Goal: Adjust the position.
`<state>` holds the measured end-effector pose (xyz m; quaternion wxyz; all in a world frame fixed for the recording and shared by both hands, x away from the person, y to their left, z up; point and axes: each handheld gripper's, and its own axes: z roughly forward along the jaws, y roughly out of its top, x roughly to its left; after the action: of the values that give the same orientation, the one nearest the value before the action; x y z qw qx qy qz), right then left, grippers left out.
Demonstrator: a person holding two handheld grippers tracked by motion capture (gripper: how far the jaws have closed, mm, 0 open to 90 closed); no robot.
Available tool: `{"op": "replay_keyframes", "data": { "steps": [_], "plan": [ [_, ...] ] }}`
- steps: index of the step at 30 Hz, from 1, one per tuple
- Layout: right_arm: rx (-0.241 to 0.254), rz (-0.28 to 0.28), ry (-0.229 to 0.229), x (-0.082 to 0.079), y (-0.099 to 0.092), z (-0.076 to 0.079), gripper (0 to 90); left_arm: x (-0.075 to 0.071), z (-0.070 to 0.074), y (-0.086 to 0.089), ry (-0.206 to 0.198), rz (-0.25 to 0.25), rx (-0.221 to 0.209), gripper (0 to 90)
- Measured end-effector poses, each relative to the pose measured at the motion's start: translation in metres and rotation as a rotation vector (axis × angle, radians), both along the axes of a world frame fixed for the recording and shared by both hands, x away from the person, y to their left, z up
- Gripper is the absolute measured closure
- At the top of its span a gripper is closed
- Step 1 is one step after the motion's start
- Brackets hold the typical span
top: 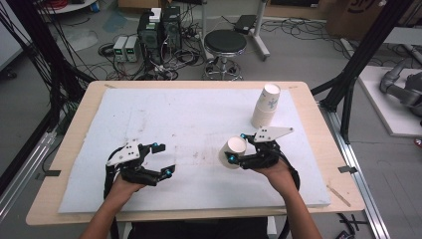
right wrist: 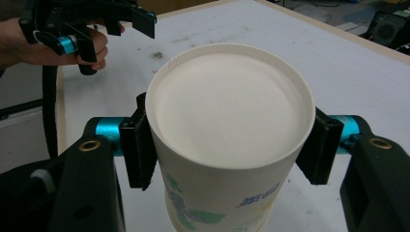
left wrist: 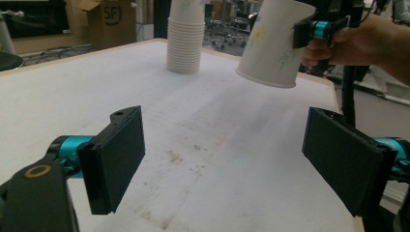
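Gripping a single paper cup [top: 232, 151] just right of the frame's centre in the high view, right gripper [top: 238, 149] clamped on the cup's sides, cup lifted off the white foam board [top: 189, 114] and tipped on its side with its closed base toward the left of the frame. Seen close up in the right gripper view: both black pads pressed flat against opposite walls of the cup [right wrist: 227, 135], pale round base facing the camera, green and blue print low on the wall at the bottom of the frame. Held from below by the right hand [top: 276, 172], wrapped round the gripper's handle at lower right of the high view. At lower left of the same view, left gripper [top: 165, 158] in the left hand [top: 124, 186], jaws spread wide with nothing between them, hovering over the board. Confirmed in the left gripper view: two black pads standing far apart at the lower corners, only stained white board in the gap, the held cup [left wrist: 273, 43] hanging tilted at upper right. Farther back, a stack of paper cups [top: 266, 105] upright on the board at upper right of the high view, well apart from the held cup. Beyond the wooden table's [top: 308, 107] far edge, a black round stool [top: 225, 42] and computer boxes [top: 159, 30] with tangled cables on the floor.
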<state>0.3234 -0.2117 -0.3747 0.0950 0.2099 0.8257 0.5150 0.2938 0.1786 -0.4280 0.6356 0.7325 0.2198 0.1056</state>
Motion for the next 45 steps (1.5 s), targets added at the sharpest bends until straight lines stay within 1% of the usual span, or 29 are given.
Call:
{"op": "replay_keyframes", "data": {
  "steps": [3,4,7,11,15,18,20,21,22,24,26,32,37,40,45],
  "plan": [
    [0.005,0.014,-0.002,0.000,0.003,0.000,35.8,0.002,0.003,-0.007,-0.006,-0.020,-0.003,15.3],
    [0.007,0.018,0.005,-0.001,0.004,0.000,35.8,0.003,0.003,-0.010,-0.009,-0.027,-0.004,15.2],
    [0.016,0.033,0.004,-0.001,0.008,0.000,35.7,0.006,0.007,-0.021,-0.017,-0.053,0.000,15.2],
    [0.011,0.050,0.008,-0.001,0.015,0.000,35.7,0.009,0.010,-0.035,-0.025,-0.087,0.014,15.2],
    [0.008,0.063,0.007,-0.001,0.020,0.001,35.7,0.011,0.010,-0.044,-0.023,-0.107,0.021,15.2],
    [0.003,0.069,0.008,-0.001,0.022,0.002,35.8,0.012,0.009,-0.048,-0.020,-0.120,0.031,15.2],
    [0.004,0.072,0.001,-0.001,0.023,0.003,35.7,0.013,0.008,-0.051,-0.018,-0.126,0.030,15.3],
    [0.005,0.075,0.008,-0.002,0.024,0.004,35.7,0.014,0.008,-0.053,-0.017,-0.130,0.033,15.3],
    [0.008,0.077,0.002,-0.002,0.025,0.004,35.7,0.014,0.008,-0.054,-0.014,-0.135,0.034,15.2],
    [0.011,0.086,0.009,-0.003,0.026,0.004,35.7,0.015,0.008,-0.057,-0.014,-0.148,0.037,15.2],
    [0.012,0.094,0.008,-0.003,0.029,0.005,35.7,0.016,0.008,-0.062,-0.016,-0.156,0.036,15.3],
    [0.007,0.127,0.009,-0.004,0.039,0.005,35.7,0.020,0.010,-0.078,-0.016,-0.196,0.058,15.2],
    [0.003,0.138,0.015,-0.005,0.043,0.005,35.7,0.022,0.008,-0.086,-0.006,-0.221,0.065,15.3],
    [0.003,0.141,0.015,-0.005,0.043,0.005,35.7,0.023,0.006,-0.089,-0.004,-0.227,0.073,15.3],
    [0.006,0.152,0.015,-0.006,0.045,0.004,35.7,0.024,0.005,-0.095,-0.001,-0.238,0.068,15.4]
  ]
}}
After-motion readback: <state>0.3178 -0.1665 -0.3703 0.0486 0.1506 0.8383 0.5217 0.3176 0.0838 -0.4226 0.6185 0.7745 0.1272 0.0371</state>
